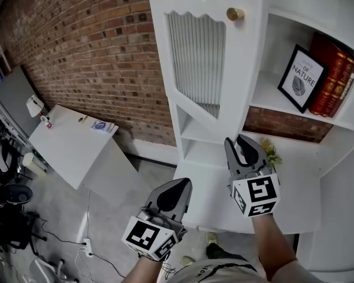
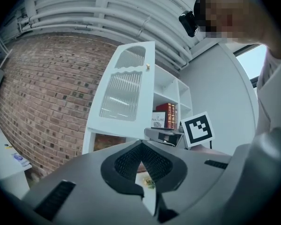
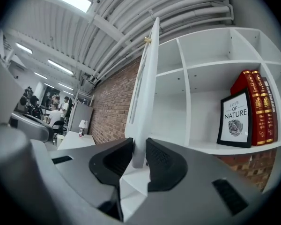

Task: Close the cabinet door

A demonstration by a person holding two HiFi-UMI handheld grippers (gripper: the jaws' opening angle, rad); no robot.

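Observation:
The white cabinet door [image 1: 197, 58] with ribbed glass and a gold knob [image 1: 235, 13] stands swung out from the white cabinet [image 1: 295, 152]. My right gripper [image 1: 243, 143] is at the door's lower edge. In the right gripper view the door's edge [image 3: 147, 78] runs up between the jaws of the right gripper [image 3: 139, 153], and both pads press on it. My left gripper [image 1: 180, 184] hangs lower and to the left, away from the cabinet, shut with nothing in it. In the left gripper view the left gripper [image 2: 140, 146] points at the door [image 2: 124, 95].
On the shelf stand a framed print [image 1: 302, 78] and red books [image 1: 336, 75]; a small plant [image 1: 270, 152] sits on the cabinet's counter. A brick wall [image 1: 88, 46] runs behind, a white table [image 1: 71, 143] stands at the left, and cables [image 1: 85, 243] lie on the floor.

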